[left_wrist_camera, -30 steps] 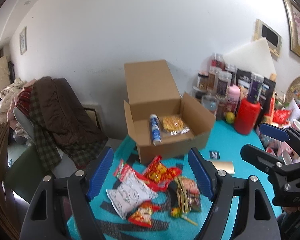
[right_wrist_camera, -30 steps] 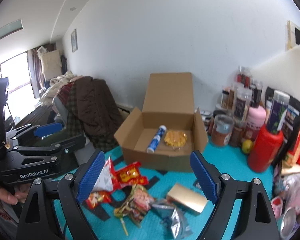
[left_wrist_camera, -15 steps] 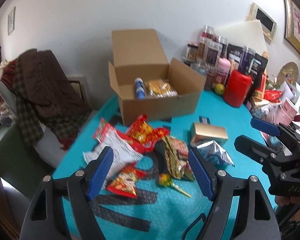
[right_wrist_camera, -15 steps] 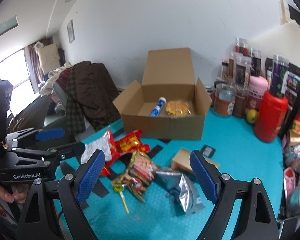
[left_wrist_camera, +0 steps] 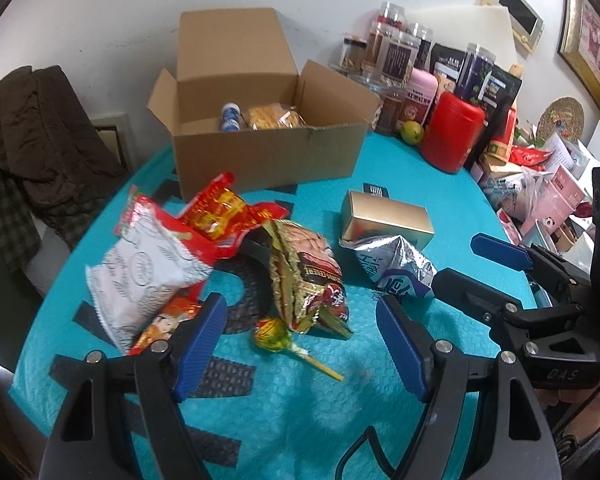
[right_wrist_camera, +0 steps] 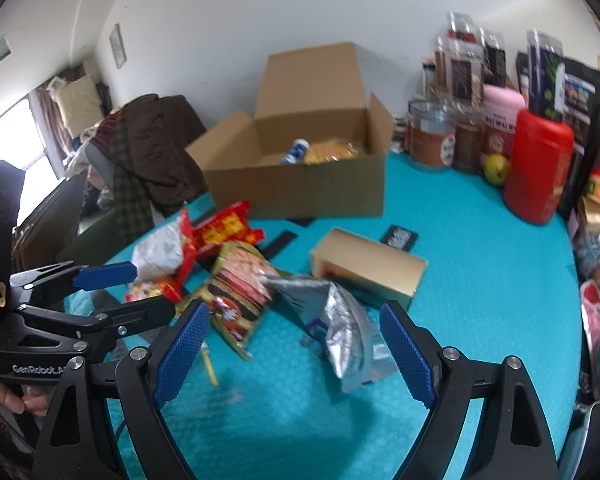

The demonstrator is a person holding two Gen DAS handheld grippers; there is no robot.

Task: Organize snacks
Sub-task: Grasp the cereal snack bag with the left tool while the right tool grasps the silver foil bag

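Your left gripper was spread wide over the teal table cover, with nothing between its blue pads, and the lollipop lay just ahead, in the gap. Your right gripper was likewise spread and empty, hovering above the near end of the silver foil pouch. Each gripper showed at the edge of the other's view, side by side and apart.

Just beyond the lollipop, the gold-and-red snack packet lay touching it. To its left sat the white-and-red bag, overlapping a small red packet near your left finger. Behind those lay the red-and-yellow wrapper, partly under the white-and-red bag. To the right of the pile, the silver foil pouch rested against the gold box, and a small black sachet lay just behind that box.

Farther back stood the open cardboard box, flaps up, holding a blue-and-white tube beside a clear pack of yellow crackers. To its right a red canister, a green fruit, a pink tub and tall jars crowded the wall. A brown coat was heaped on the far left.
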